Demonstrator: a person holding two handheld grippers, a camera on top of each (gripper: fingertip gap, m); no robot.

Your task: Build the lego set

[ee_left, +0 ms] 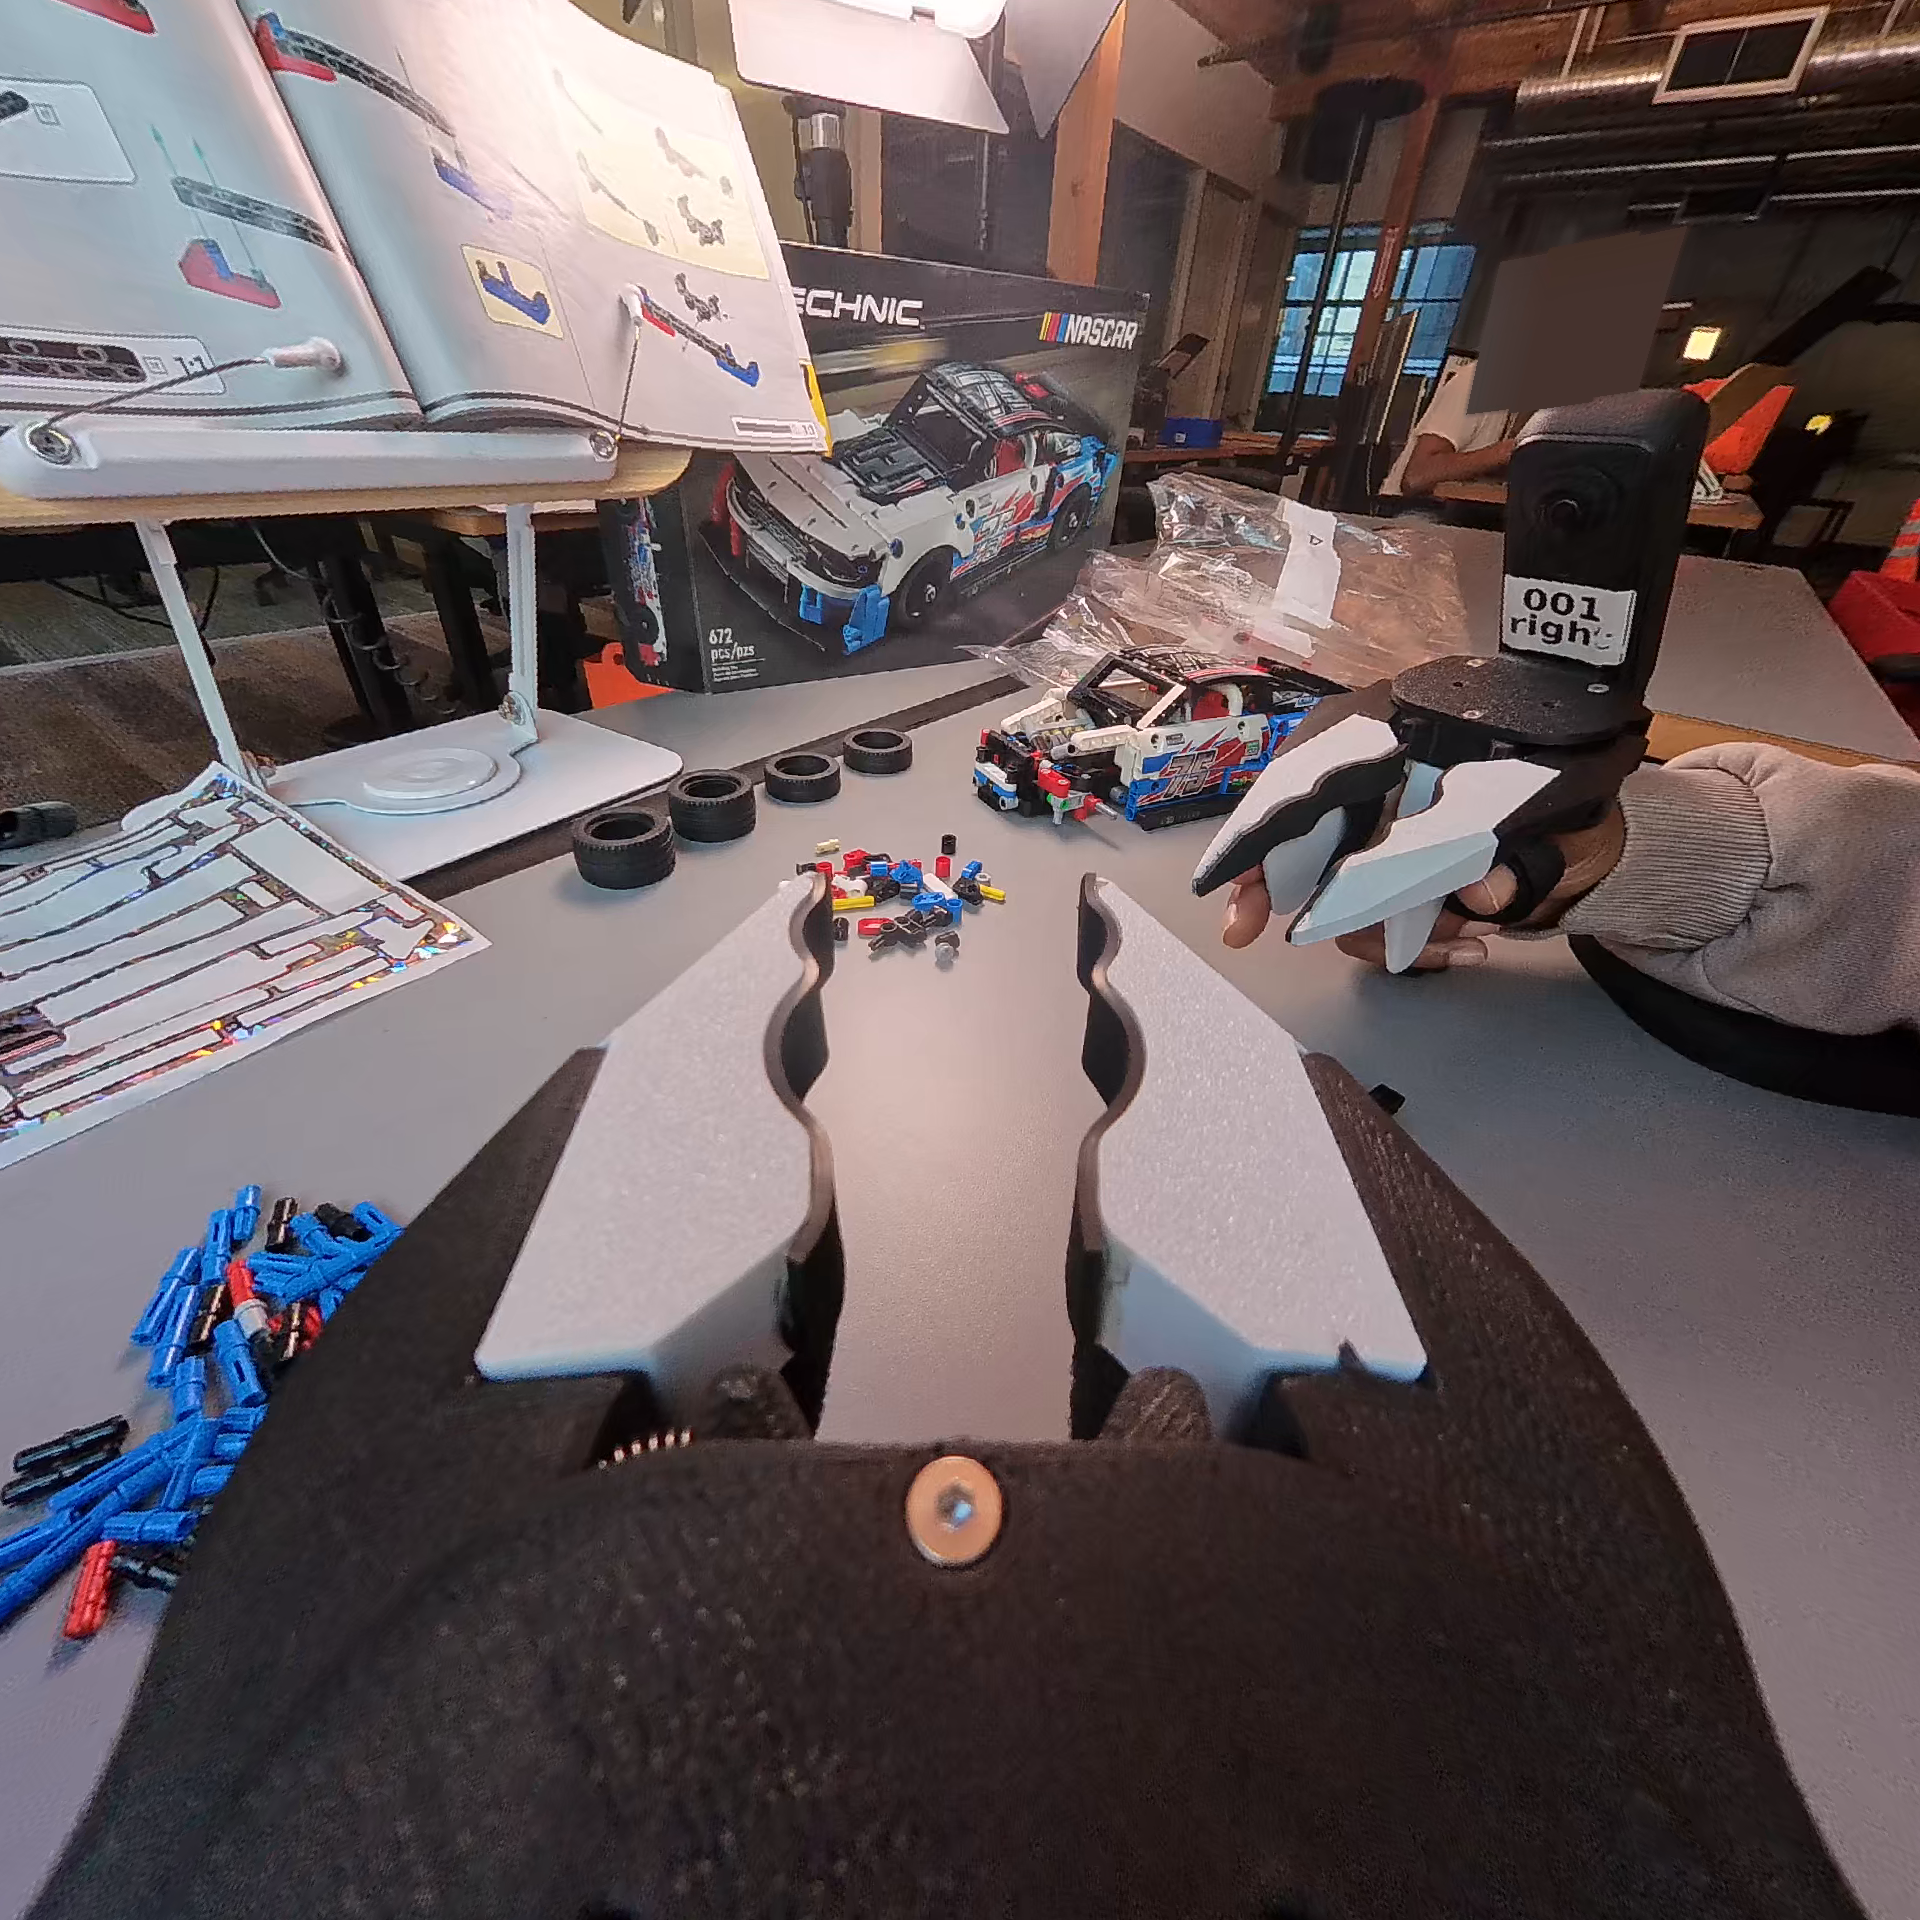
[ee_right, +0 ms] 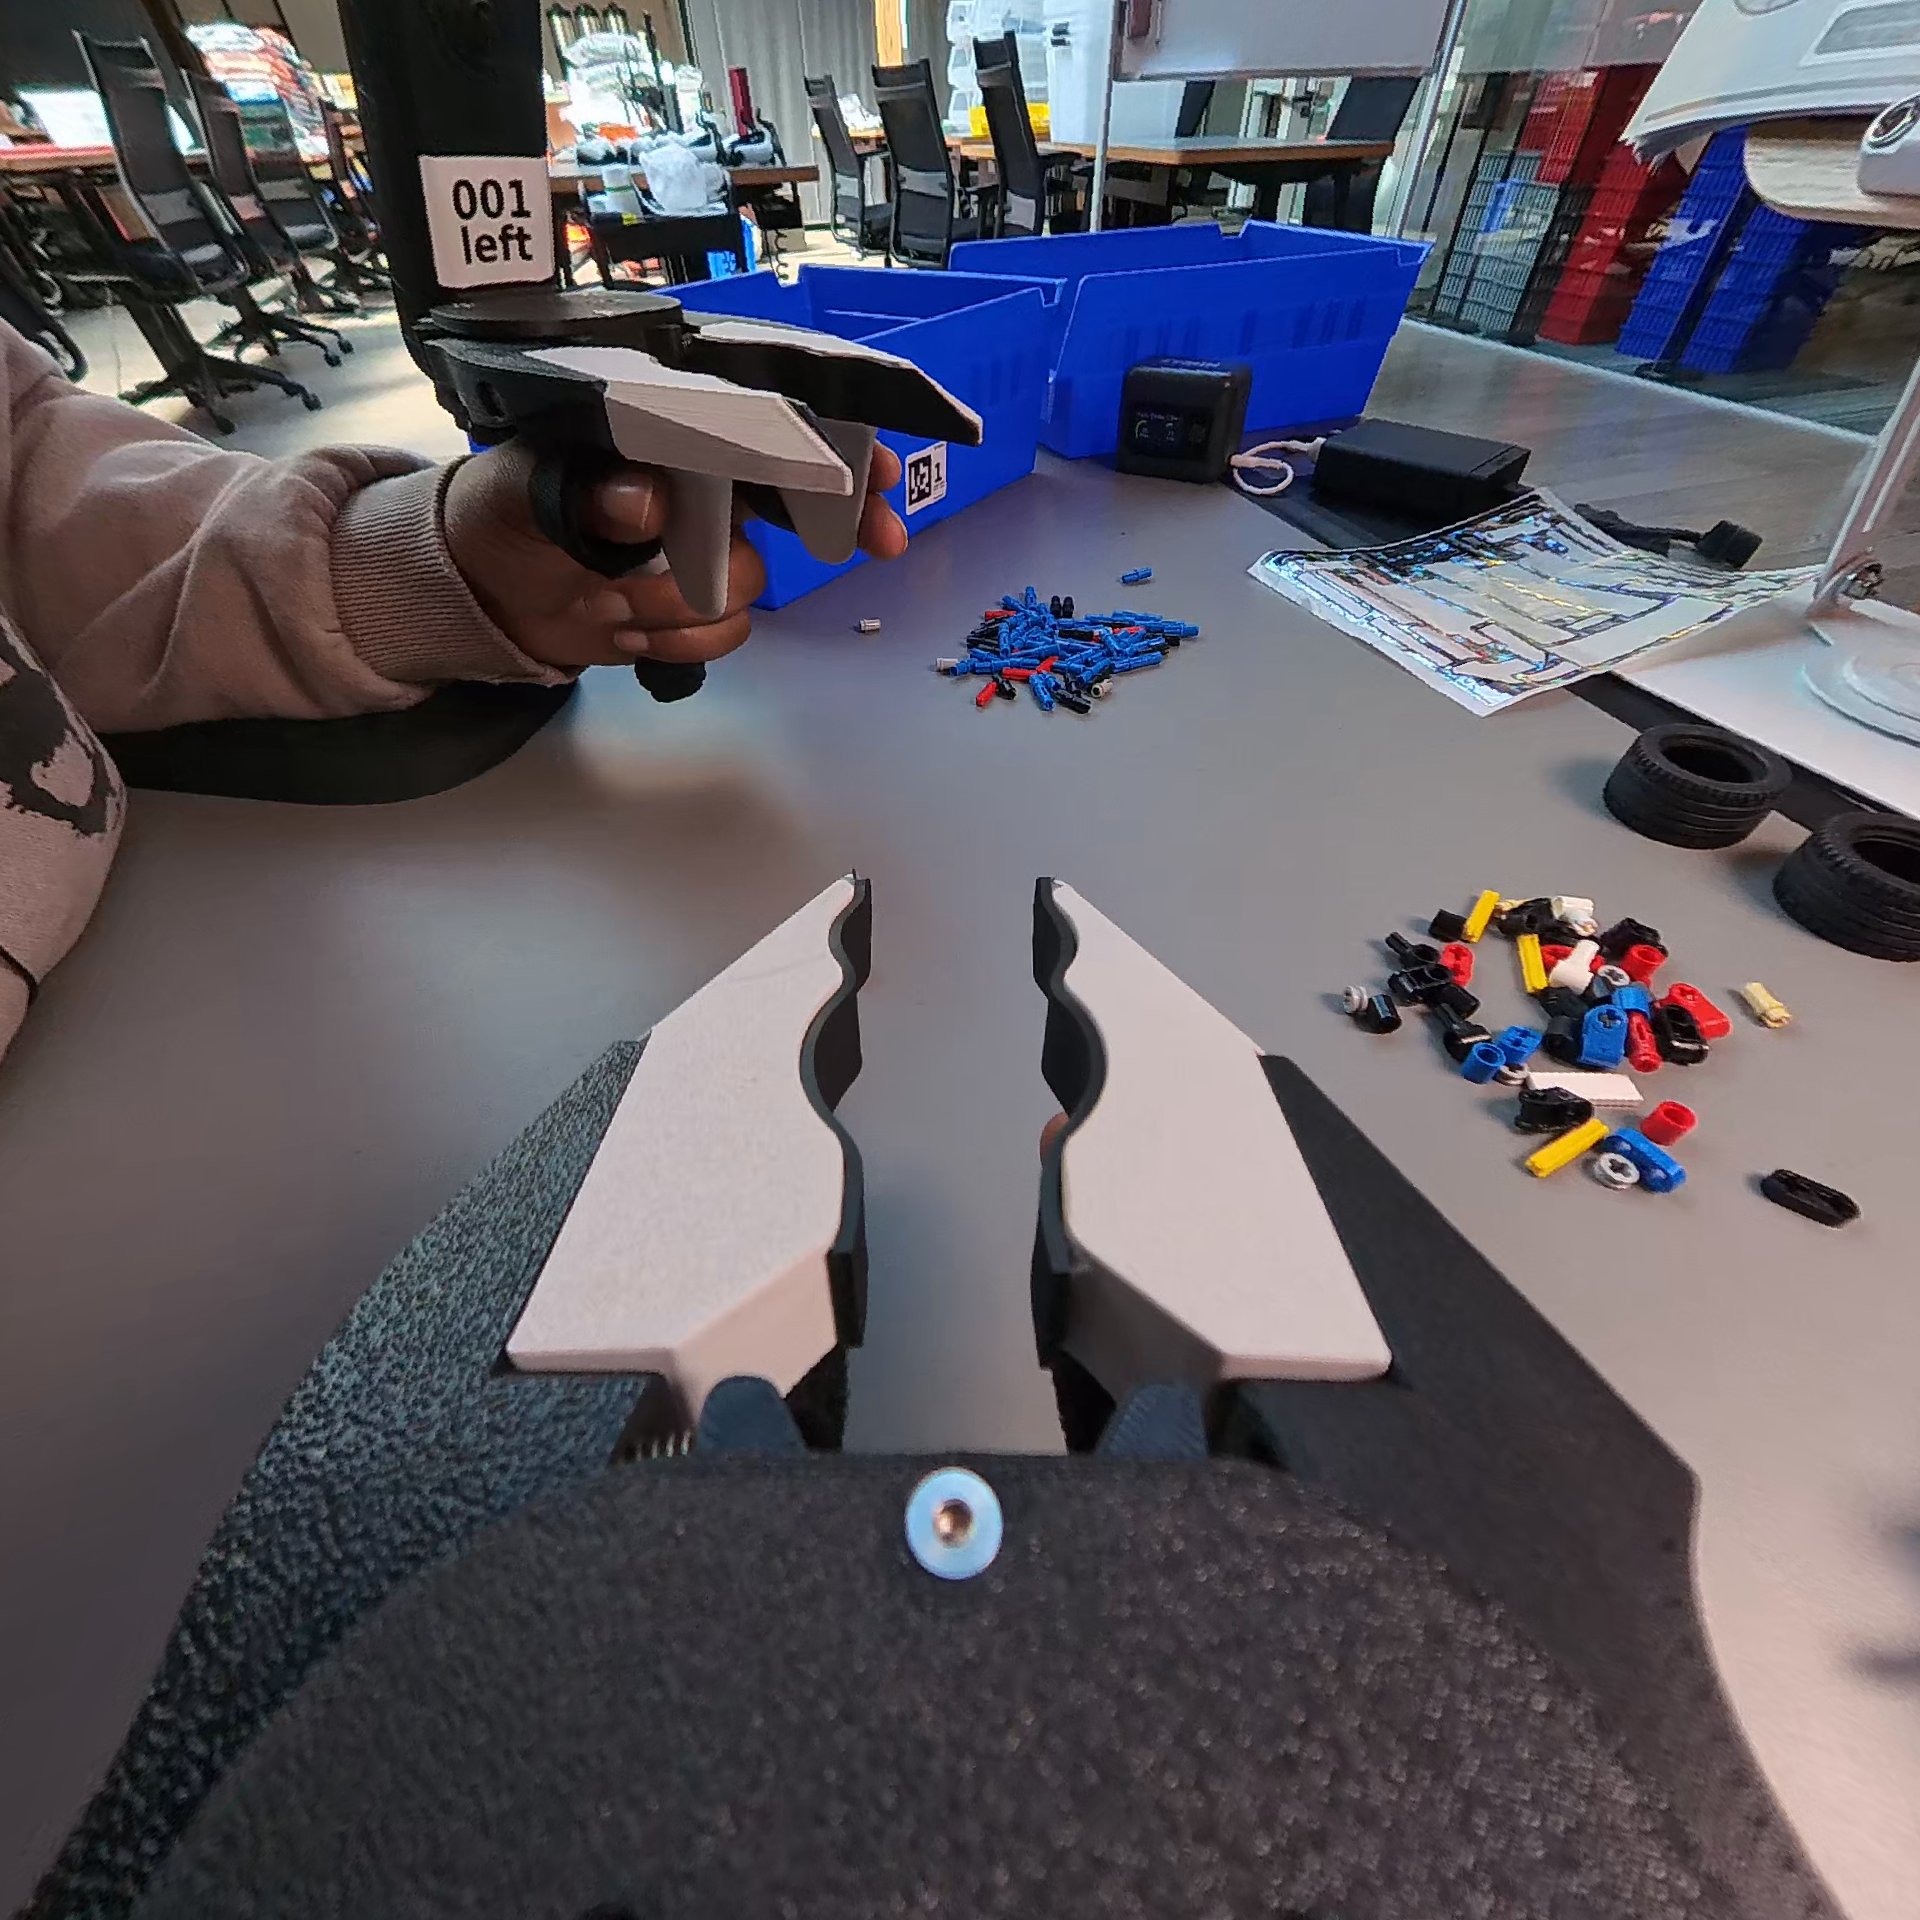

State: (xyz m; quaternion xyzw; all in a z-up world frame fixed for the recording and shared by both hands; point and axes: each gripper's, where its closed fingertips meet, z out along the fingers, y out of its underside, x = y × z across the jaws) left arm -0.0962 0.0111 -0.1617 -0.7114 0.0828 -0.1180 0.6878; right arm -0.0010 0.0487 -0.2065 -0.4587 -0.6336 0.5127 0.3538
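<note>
On the desk (ee_left: 1558,1195), four tyres (ee_left: 717,805) are lined up left of the part-built car (ee_left: 1132,743), with the box (ee_left: 894,468) set behind them.

Grey desk (ee_right: 727,831). Both grippers, left gripper (ee_left: 954,896) and right gripper (ee_right: 951,883): black textured bodies, light-grey fingers, black inner faces. Pin pile (ee_right: 1070,649) mostly blue, some black and red. Mixed parts pile (ee_right: 1558,1018) red, blue, black, yellow, white. Tyres (ee_left: 712,805) black. Car model (ee_left: 1132,743) white, blue, red. Bins (ee_right: 1226,312) blue. Sticker sheet (ee_left: 187,935) white with holographic edges.
</note>
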